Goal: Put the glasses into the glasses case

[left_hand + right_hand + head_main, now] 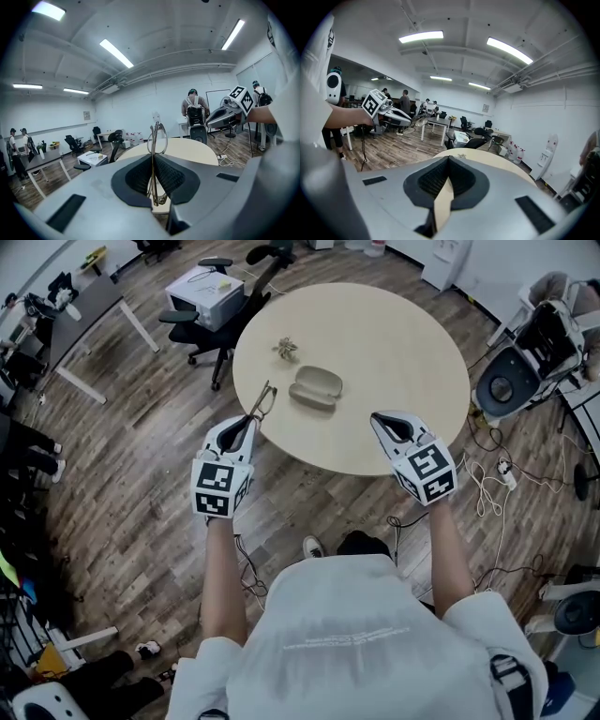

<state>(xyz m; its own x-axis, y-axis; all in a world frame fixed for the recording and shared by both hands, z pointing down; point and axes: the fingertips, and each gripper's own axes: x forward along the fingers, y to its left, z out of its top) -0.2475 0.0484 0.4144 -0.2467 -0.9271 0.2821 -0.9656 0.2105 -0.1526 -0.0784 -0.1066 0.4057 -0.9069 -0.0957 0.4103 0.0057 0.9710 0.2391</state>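
Holding the glasses (pixel 262 403) clamped edge-on in the left gripper (pixel 246 427) over the bench's (pixel 403 352) near left rim, a person appears midway through carrying them to the case (pixel 316 388). The frame looks thin and wiry. The case lies shut at mid-bench and likely needs opening next. The right gripper (pixel 386 423) hovers closed and empty.

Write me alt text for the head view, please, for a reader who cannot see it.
Seen from above, a person's left gripper holds a pair of glasses at the near edge of a round table. A glasses case lies on the table just beyond, and the right gripper hovers empty.
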